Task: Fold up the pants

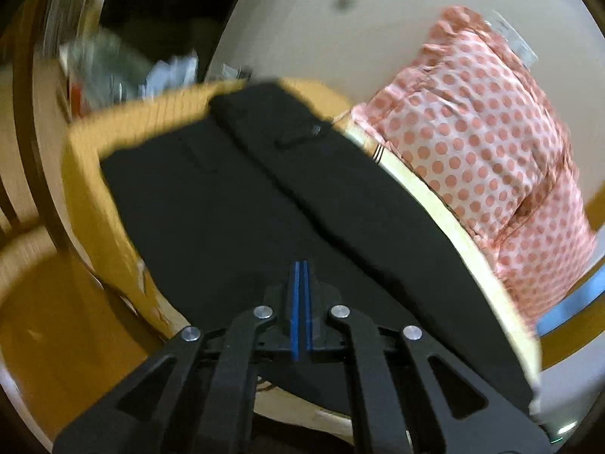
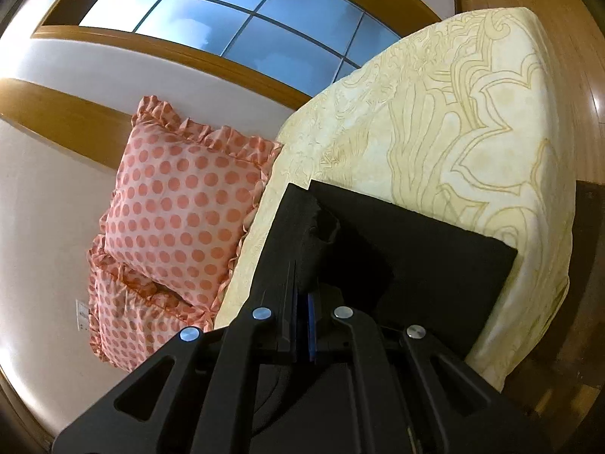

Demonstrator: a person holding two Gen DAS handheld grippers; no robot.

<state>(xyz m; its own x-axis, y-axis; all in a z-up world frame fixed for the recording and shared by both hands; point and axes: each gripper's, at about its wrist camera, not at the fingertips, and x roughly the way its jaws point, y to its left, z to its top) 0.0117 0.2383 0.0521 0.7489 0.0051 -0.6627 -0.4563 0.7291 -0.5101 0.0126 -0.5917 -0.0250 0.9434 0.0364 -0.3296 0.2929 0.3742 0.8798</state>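
Observation:
Black pants [image 1: 234, 196] lie flat along the cream patterned bed cover [image 1: 453, 227], waistband at the far end. My left gripper [image 1: 301, 265] is shut over the near part of the pants; whether it pinches cloth is unclear. In the right wrist view the pants [image 2: 408, 249] lie on the bed cover [image 2: 453, 121], and my right gripper [image 2: 301, 283] is shut on a bunched edge of the black cloth, lifted a little off the bed.
Two pink polka-dot pillows [image 2: 181, 204] lean against the white wall beside the bed; they also show in the left wrist view [image 1: 491, 143]. A window [image 2: 234, 15] is above. Wooden floor [image 1: 56, 321] and clutter [image 1: 113, 68] lie beyond the bed's edge.

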